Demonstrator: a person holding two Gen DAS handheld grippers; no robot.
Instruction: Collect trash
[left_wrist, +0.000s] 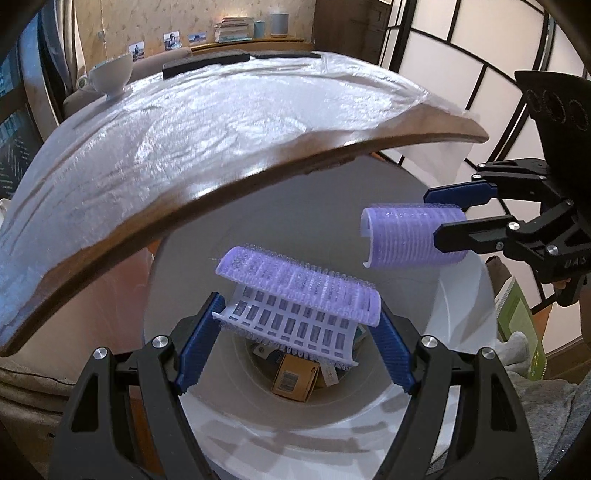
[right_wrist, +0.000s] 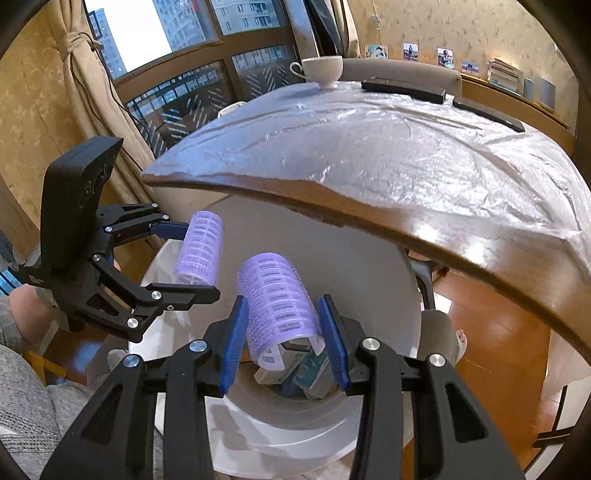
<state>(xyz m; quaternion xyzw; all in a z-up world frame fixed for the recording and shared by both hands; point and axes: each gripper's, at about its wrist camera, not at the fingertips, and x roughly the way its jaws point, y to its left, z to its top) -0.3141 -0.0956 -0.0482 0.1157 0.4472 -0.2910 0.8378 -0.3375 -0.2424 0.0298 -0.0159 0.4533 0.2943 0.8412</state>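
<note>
The left gripper (left_wrist: 295, 325) clamps a flattened purple hair roller (left_wrist: 299, 295) between its blue pads, held directly over the open mouth of the white trash bin (left_wrist: 461, 332), and just to its right the right gripper (right_wrist: 284, 332) grips a second purple roller (right_wrist: 277, 295) over the same opening. Down inside the bin, beneath both grippers, lie a brown carton (left_wrist: 295, 376) and other small packs. Beyond the grippers stretches the plastic-covered wooden table (left_wrist: 221, 177), with a white cup (left_wrist: 110, 75) at its far side.
</note>
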